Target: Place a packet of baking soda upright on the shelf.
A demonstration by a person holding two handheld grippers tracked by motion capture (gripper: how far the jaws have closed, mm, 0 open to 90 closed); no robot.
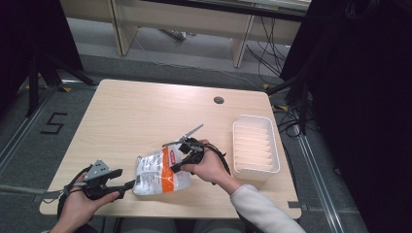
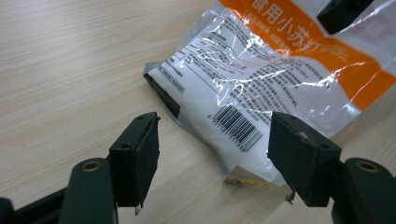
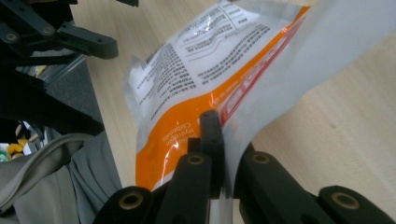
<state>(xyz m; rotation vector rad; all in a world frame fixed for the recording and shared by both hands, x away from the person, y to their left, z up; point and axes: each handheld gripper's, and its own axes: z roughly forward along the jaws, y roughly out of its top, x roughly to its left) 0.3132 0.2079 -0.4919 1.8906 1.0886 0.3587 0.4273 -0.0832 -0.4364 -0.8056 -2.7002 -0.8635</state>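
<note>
A white and orange plastic bag [image 1: 154, 174] of white powder lies near the table's front edge, printed side up with a barcode [image 2: 236, 127]. My right gripper [image 1: 176, 167] is shut on the bag's orange end [image 3: 187, 130] and lifts that edge a little. My left gripper [image 1: 129, 184] is open at the bag's white end. Its pads [image 2: 139, 156] stand on either side of the bag's corner [image 2: 247, 168] without touching it. The right gripper's jaw tip [image 2: 338, 13] shows over the orange band. The left gripper [image 3: 70, 39] shows beyond the bag [image 3: 196, 65].
A white ribbed tray [image 1: 255, 118] stands at the right of the wooden table [image 1: 145, 111]. A round cable hole [image 1: 218, 100] is at the far middle. The person's sleeve [image 1: 260, 206] comes in at the bottom right. Black curtains and cables flank the table.
</note>
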